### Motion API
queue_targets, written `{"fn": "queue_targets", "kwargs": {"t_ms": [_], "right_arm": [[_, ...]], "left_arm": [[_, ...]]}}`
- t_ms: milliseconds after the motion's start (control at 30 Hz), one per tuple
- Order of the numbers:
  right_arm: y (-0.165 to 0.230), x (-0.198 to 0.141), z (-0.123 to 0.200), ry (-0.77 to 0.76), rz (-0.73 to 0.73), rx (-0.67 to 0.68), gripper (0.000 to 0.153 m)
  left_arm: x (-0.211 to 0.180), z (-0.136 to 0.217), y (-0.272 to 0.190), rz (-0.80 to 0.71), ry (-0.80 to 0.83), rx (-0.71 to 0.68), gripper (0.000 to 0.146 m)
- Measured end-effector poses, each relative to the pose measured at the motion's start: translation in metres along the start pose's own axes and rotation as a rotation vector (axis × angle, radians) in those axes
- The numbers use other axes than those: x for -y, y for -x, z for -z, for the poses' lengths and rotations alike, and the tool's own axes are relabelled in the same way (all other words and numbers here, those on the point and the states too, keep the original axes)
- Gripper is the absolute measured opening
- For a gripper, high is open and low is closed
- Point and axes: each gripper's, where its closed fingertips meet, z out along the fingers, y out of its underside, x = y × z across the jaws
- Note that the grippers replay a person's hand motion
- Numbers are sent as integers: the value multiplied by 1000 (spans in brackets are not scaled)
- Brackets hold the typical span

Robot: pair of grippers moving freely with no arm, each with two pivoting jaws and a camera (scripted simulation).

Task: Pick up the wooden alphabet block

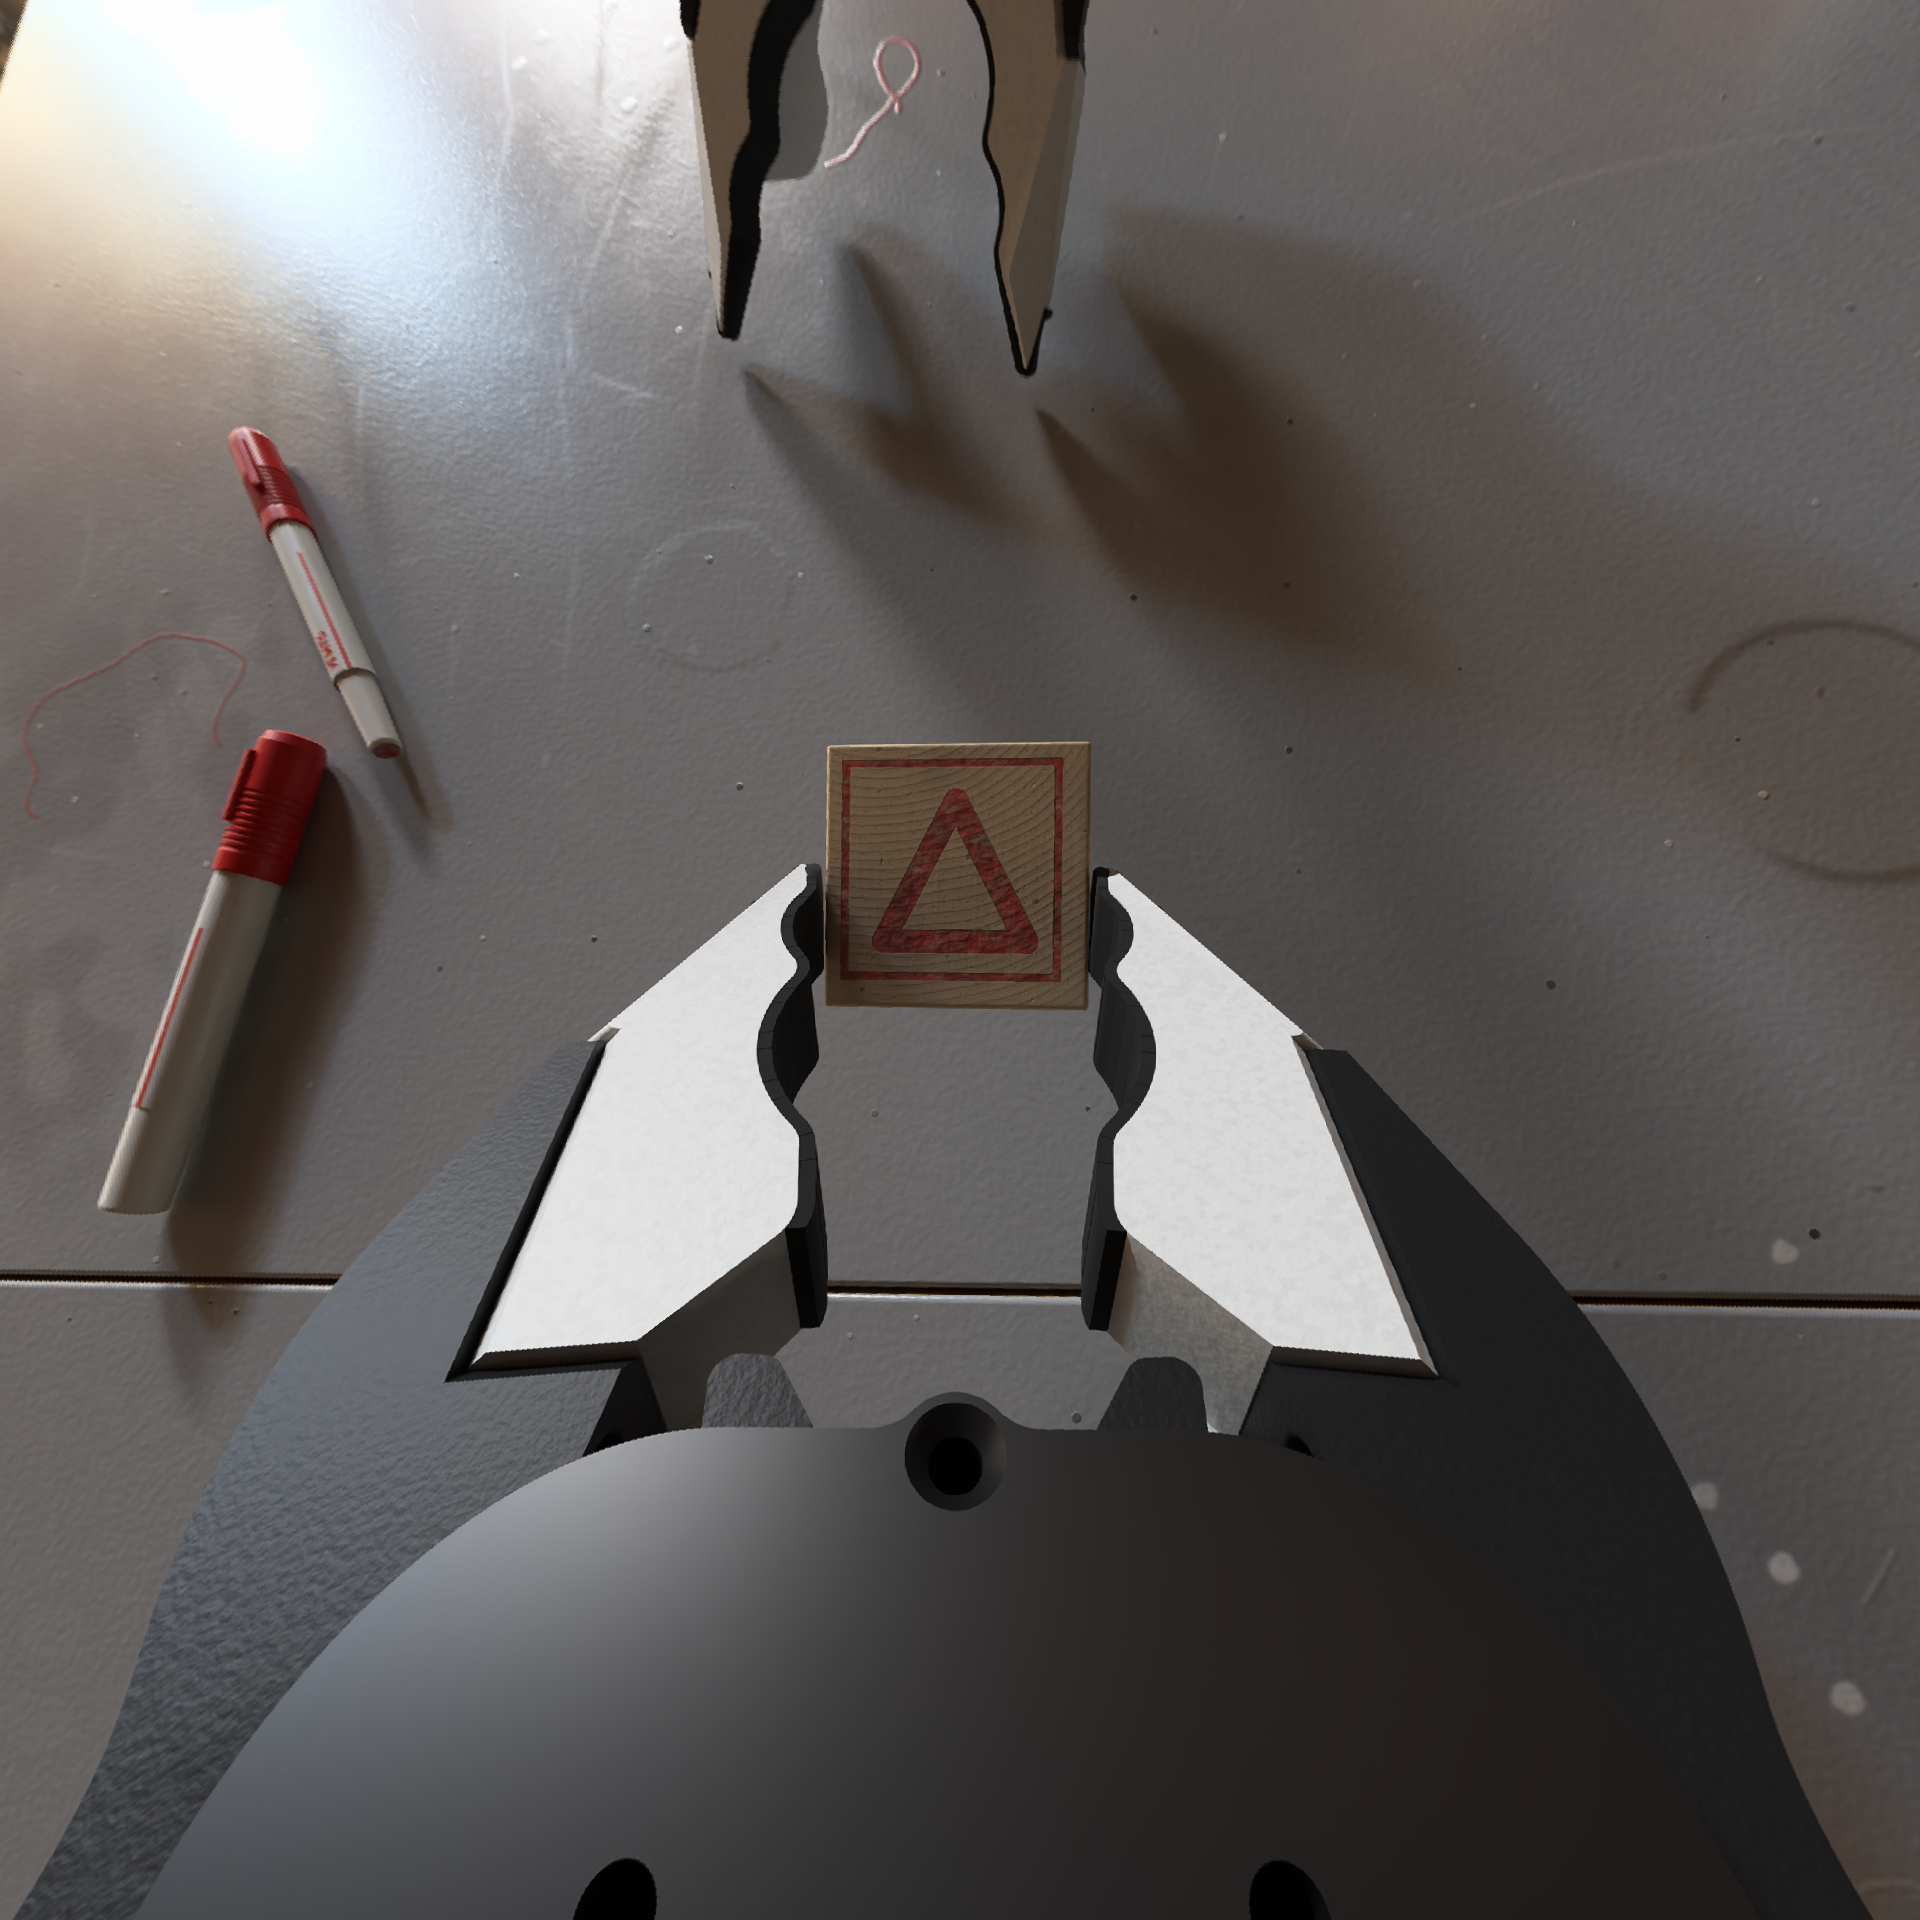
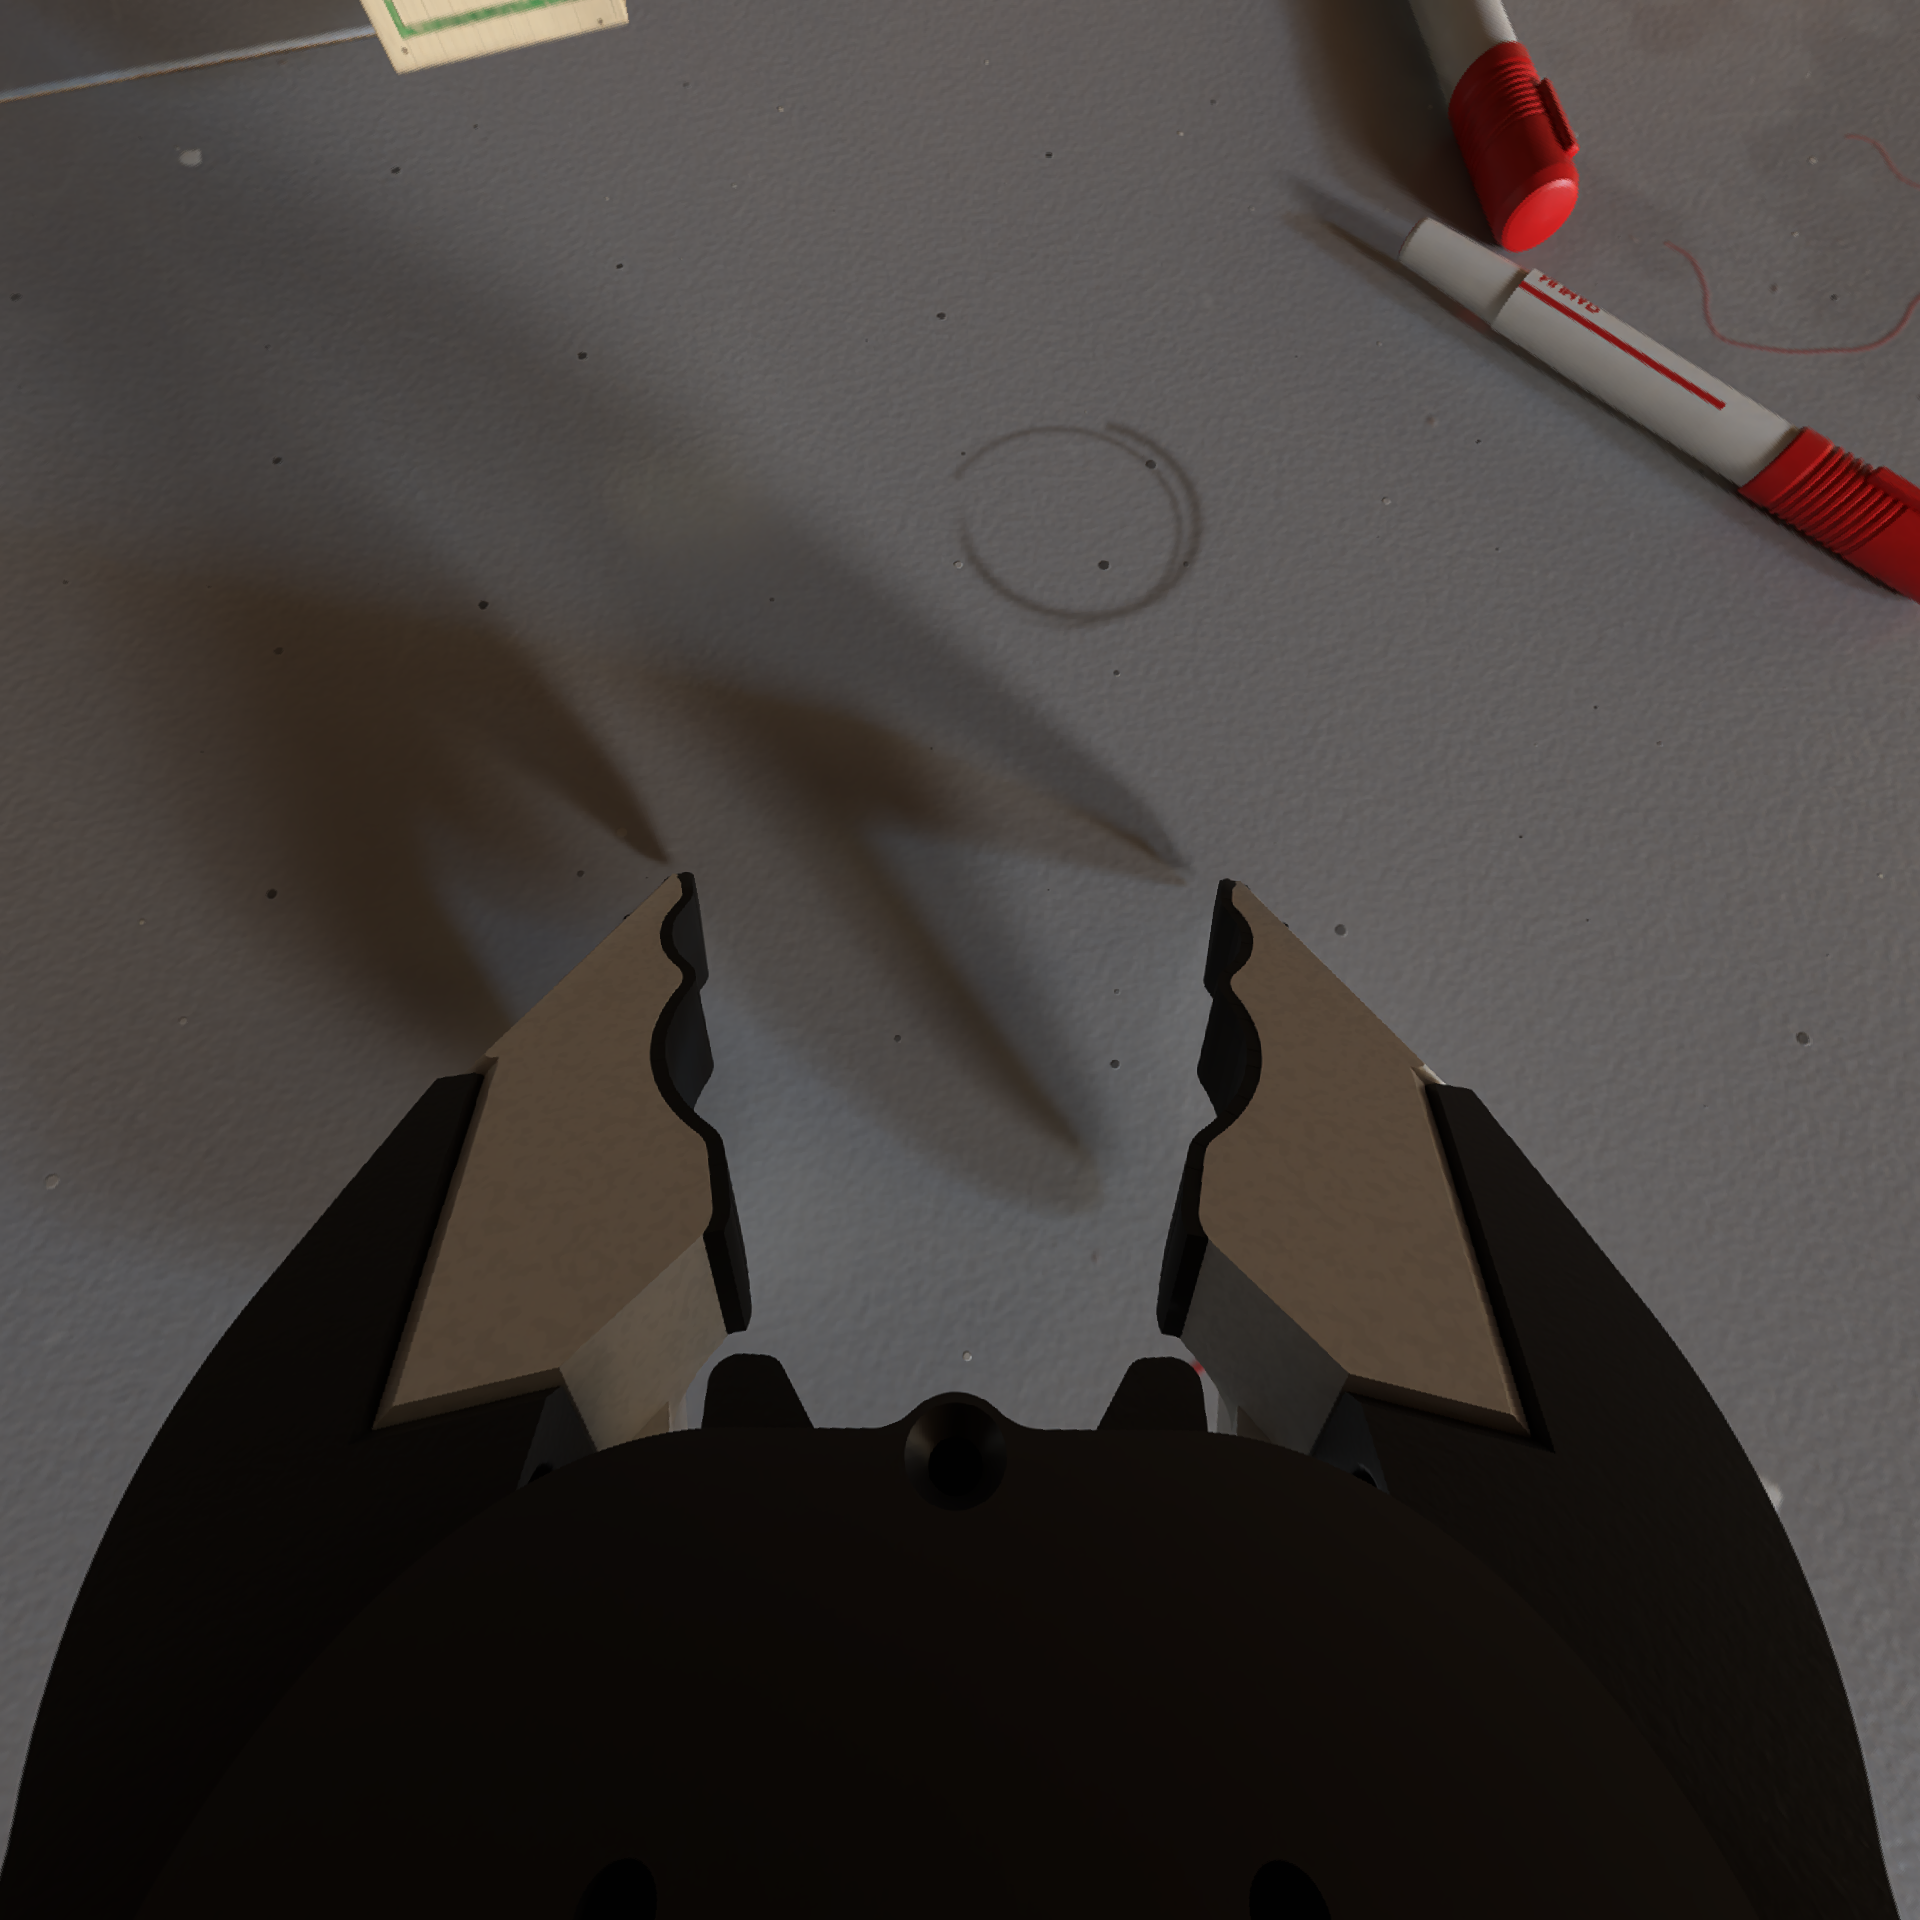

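The wooden alphabet block [image 1: 958,875] shows a red triangle in a red square frame on its top face. My left gripper [image 1: 956,878] is shut on it, with one fingertip against each side. I cannot tell whether the block touches the table. A corner of the block, with a green-framed face, shows at the top left of the right wrist view [image 2: 499,26]. My right gripper [image 2: 956,885] is open and empty above bare table. It also shows at the top of the left wrist view [image 1: 876,358], beyond the block.
The grey table [image 1: 1455,623] has a seam across it. Two red-capped white markers lie to the left: a thin one [image 1: 312,592] and a thick one [image 1: 208,966]. They show at the top right of the right wrist view [image 2: 1662,395] [image 2: 1507,135]. Thin red threads lie nearby.
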Motion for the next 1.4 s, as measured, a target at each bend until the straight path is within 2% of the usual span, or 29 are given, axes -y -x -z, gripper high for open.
{"fn": "queue_targets", "kwargs": {"t_ms": [267,467,767,1400], "right_arm": [[0,0,0,0,0,0,97],[0,0,0,0,0,0,97],[0,0,0,0,0,0,97],[0,0,0,0,0,0,97]], "left_arm": [[-9,-4,3,14,38,34,51],[0,2,1,90,-54,18,51],[-17,-25,-18,-40,139,-15,51],[-16,-30,-20,-68,143,-54,51]]}}
